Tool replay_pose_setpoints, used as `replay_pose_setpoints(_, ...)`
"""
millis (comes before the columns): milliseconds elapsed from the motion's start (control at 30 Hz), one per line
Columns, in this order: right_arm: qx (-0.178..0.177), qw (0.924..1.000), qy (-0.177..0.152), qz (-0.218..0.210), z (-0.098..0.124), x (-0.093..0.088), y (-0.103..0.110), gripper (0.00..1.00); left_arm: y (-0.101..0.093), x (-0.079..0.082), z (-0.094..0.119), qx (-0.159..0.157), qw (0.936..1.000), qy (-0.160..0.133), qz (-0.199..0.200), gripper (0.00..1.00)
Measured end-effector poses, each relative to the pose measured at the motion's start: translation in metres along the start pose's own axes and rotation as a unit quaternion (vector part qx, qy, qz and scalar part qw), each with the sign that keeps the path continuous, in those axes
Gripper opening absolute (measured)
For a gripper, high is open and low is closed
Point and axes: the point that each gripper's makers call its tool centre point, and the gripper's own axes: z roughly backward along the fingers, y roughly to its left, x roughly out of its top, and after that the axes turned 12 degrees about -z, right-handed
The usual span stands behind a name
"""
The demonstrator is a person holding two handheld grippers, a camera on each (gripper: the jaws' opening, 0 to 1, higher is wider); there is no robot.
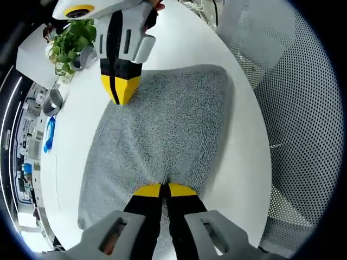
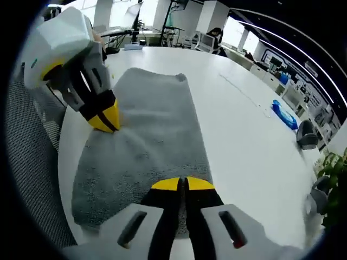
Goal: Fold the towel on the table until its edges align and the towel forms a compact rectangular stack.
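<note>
The left gripper (image 1: 165,189) has its yellow-tipped jaws pressed together on the grey towel (image 1: 162,130), pinching the fabric at the middle of one of the towel's edges. The right gripper (image 2: 182,184) does the same on the opposite edge, jaws closed on the cloth; it also shows in the left gripper view across the towel (image 1: 120,89), just as the left one shows in the right gripper view (image 2: 105,118).

The towel lies flat on the white table (image 1: 244,162), close to the table's curved rim, beyond which there is a perforated metal surface (image 1: 303,108). The two grippers face each other over the towel, so the line between them crosses it from one edge to the opposite one. Which of the towel's axes that is cannot be told from these warped views.

A fold would seem to call for carrying one pinched edge over to the other, or raising both together. Neither gripper is nearer: each already holds its own edge. A potted plant (image 1: 70,43) stands well beyond the towel, past the right gripper.
</note>
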Motion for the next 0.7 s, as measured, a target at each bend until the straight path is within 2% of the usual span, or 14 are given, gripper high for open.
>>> replay_pose_setpoints(100, -0.004, 1.0000, -0.001, 0.001, -0.0040, -0.0043, -0.0012, 0.00, 0.0002, 0.0003, -0.0001, 0.001, 1.0000, 0.001, -0.002, 0.03)
replay_pose_setpoints(167, -0.001, 0.9997, -0.004, -0.023, -0.0037, -0.0041, -0.0026, 0.00, -0.0004, 0.0008, 0.0001, 0.003, 0.9999, 0.005, -0.013, 0.03)
replay_pose_setpoints(267, 0.003, 0.9995, -0.003, -0.030, -0.0048, -0.0057, -0.0031, 0.00, -0.0005, 0.0009, -0.0005, 0.005, 0.9995, 0.011, -0.029, 0.03)
replay_pose_setpoints(367, 0.004, 0.9991, -0.003, -0.043, -0.0048, -0.0064, -0.0024, 0.00, 0.0001, 0.0004, -0.0003, 0.004, 0.9996, 0.013, -0.027, 0.03)
replay_pose_setpoints(500, -0.008, 0.9997, -0.002, -0.021, -0.0042, -0.0081, 0.0008, 0.00, 0.0000, 0.0001, -0.0004, 0.003, 0.9996, 0.011, -0.025, 0.03)
replay_pose_setpoints(700, -0.018, 0.9997, -0.004, -0.014, -0.0003, -0.0120, 0.0052, 0.00, 0.0005, -0.0015, -0.0003, 0.002, 0.9995, 0.015, -0.027, 0.03)
